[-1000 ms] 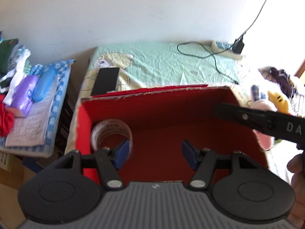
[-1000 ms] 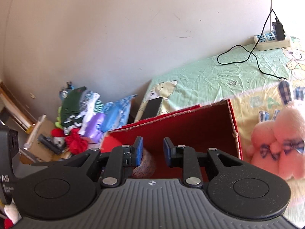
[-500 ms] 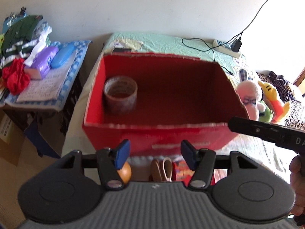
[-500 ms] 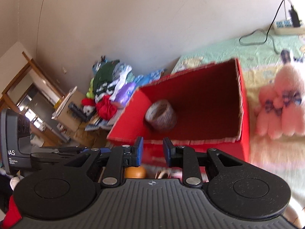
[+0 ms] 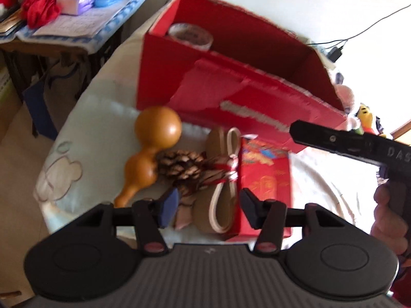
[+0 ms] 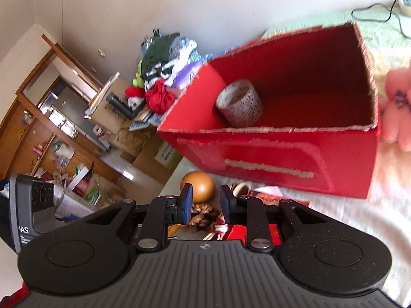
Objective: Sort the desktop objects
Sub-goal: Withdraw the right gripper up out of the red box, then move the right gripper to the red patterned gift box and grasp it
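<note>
One red box (image 5: 231,87) stood on the bed, with one tape roll (image 6: 240,106) inside. Before it lay one gourd (image 5: 151,148), one pine cone (image 5: 179,165), one tan belt (image 5: 221,179) and one red packet (image 5: 264,177).

Daylight from the right overexposes that edge; motion blur softens the red box (image 5: 231,87); fisheye curvature bends both frames' borders.

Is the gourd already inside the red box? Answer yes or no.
No, the gourd lies on the bedsheet in front of the red box, beside the pine cone.
</note>
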A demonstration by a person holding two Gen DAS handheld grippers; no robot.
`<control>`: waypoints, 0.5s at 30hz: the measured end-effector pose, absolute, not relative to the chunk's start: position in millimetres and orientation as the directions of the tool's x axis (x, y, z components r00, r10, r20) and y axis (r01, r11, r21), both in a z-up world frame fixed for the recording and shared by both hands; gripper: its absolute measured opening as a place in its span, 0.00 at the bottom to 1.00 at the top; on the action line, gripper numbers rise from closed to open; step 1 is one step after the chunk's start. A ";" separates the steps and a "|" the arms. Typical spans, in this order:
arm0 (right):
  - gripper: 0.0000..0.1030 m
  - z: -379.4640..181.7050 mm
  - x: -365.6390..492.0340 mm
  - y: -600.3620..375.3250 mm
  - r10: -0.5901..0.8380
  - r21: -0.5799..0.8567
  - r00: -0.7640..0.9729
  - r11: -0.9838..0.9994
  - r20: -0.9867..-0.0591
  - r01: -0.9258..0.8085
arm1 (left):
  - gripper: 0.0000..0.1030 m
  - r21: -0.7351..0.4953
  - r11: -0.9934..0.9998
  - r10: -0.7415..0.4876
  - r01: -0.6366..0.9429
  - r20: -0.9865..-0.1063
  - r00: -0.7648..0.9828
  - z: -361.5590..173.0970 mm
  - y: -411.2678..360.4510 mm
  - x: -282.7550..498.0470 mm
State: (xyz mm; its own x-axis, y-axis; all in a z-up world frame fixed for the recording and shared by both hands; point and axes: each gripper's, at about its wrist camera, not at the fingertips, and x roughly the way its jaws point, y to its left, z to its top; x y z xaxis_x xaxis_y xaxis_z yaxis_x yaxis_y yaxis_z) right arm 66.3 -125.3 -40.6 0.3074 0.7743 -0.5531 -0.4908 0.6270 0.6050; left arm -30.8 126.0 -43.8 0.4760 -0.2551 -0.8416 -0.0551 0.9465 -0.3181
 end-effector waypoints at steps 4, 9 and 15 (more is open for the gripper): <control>0.26 -46.0 65.7 -121.7 0.761 0.590 0.291 0.639 -0.580 -0.493 | 0.54 -0.326 0.943 -0.260 -0.065 -0.846 0.465 -47.6 134.3 -28.2; 0.26 -51.9 62.4 -135.3 0.705 0.554 0.318 0.700 -0.634 -0.450 | 0.57 -0.352 0.936 -0.326 0.028 -0.831 0.450 -45.9 124.6 -22.3; 0.27 -63.0 59.2 -162.1 0.633 0.525 0.340 0.771 -0.696 -0.361 | 0.58 -0.408 0.901 -0.432 0.148 -0.812 0.393 -46.9 92.6 -17.0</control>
State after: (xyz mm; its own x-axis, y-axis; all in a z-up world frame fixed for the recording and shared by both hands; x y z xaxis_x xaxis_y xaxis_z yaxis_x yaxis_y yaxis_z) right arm 59.2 -162.1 -63.0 0.3397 0.6331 -0.6955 -0.3607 0.7707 0.5253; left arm -17.0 92.6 -46.9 0.3930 -0.4321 -0.8117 0.1484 0.9009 -0.4078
